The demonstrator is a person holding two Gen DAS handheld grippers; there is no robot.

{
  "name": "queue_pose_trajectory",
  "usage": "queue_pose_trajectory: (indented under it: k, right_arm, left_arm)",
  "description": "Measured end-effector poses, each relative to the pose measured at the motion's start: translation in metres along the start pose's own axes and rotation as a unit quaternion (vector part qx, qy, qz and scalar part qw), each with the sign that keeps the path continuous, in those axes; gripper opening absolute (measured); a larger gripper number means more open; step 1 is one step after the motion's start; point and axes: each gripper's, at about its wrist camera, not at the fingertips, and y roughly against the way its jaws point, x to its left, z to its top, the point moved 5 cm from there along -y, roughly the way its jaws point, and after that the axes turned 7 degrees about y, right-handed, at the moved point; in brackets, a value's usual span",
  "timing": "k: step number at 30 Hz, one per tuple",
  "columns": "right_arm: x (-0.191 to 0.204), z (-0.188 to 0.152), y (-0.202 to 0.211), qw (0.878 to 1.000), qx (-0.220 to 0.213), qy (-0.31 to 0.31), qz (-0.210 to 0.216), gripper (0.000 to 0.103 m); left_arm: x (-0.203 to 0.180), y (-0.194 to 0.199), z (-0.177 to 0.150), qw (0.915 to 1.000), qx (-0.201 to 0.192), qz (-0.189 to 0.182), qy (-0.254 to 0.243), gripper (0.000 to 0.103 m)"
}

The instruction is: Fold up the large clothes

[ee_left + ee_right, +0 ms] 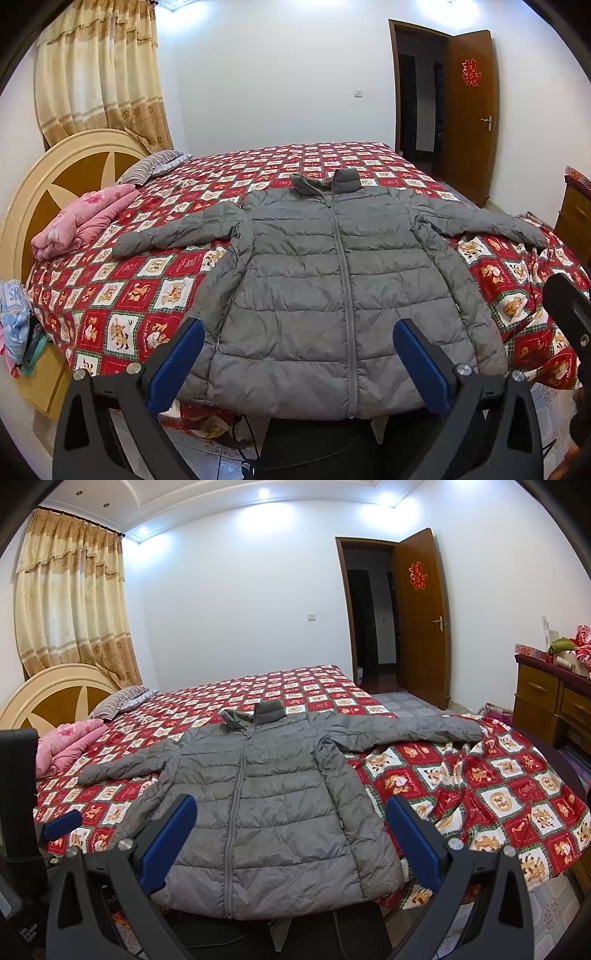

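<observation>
On the bed's (155, 266) red patchwork quilt, grey puffer jacket (332, 280) lies flat, front up, zipped, both sleeves spread, hem at the near edge. No fold made yet; whole task remains. Left gripper (299, 360) and right gripper (291, 836) hover short of the hem, jaws wide, holding nothing.
</observation>
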Motion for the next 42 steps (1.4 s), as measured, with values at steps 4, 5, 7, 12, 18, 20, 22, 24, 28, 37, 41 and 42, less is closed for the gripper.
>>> queue_pose_trajectory:
  k: [4, 5, 7, 12, 18, 20, 22, 24, 28, 37, 41, 42]
  right_arm:
    - [0.002, -0.003, 0.0, 1.0, 0.001, -0.001, 0.001, 0.103]
    - [0.002, -0.003, 0.0, 1.0, 0.001, 0.0, 0.0, 0.103]
    - [0.002, -0.003, 0.0, 1.0, 0.001, 0.0, 0.0, 0.103]
    - [0.003, -0.003, 0.0, 1.0, 0.001, 0.0, 0.001, 0.103]
    - [0.004, -0.005, 0.0, 1.0, 0.004, -0.001, 0.002, 0.103]
    - [0.007, -0.008, -0.002, 1.0, 0.006, -0.002, 0.002, 0.103]
    - [0.008, -0.009, -0.002, 1.0, 0.009, -0.003, 0.003, 0.103]
    - [0.007, -0.009, -0.003, 1.0, 0.01, -0.004, 0.004, 0.103]
    - [0.006, -0.009, -0.003, 1.0, 0.01, -0.004, 0.004, 0.103]
    - [0.004, -0.015, -0.009, 1.0, 0.025, -0.017, 0.009, 0.103]
    - [-0.005, -0.011, -0.015, 0.999, 0.033, -0.023, 0.011, 0.103]
    - [-0.007, -0.01, -0.017, 0.999, 0.035, -0.024, 0.011, 0.103]
  left_arm:
    - [0.004, 0.003, -0.001, 1.0, 0.001, 0.0, 0.0, 0.102]
    - [0.006, 0.005, -0.001, 1.0, 0.0, 0.0, 0.0, 0.102]
    - [0.0, 0.001, -0.001, 1.0, 0.0, 0.0, 0.0, 0.102]
    - [0.0, 0.0, 0.0, 1.0, 0.001, 0.001, -0.001, 0.102]
    - [-0.001, 0.0, -0.003, 1.0, 0.005, 0.001, -0.001, 0.102]
    - [0.001, 0.0, -0.005, 1.0, 0.006, 0.001, -0.002, 0.102]
    - [-0.001, -0.001, -0.004, 1.0, 0.006, 0.001, -0.002, 0.102]
    - [-0.001, -0.001, -0.004, 1.0, 0.007, 0.001, -0.002, 0.102]
    - [-0.004, -0.005, -0.004, 0.9999, 0.013, 0.002, -0.002, 0.102]
    - [-0.007, -0.014, -0.003, 0.9997, 0.024, 0.005, -0.003, 0.102]
    - [-0.006, -0.019, 0.0, 0.9996, 0.028, 0.009, -0.001, 0.102]
    - [-0.006, -0.021, 0.0, 0.9995, 0.03, 0.01, 0.0, 0.102]
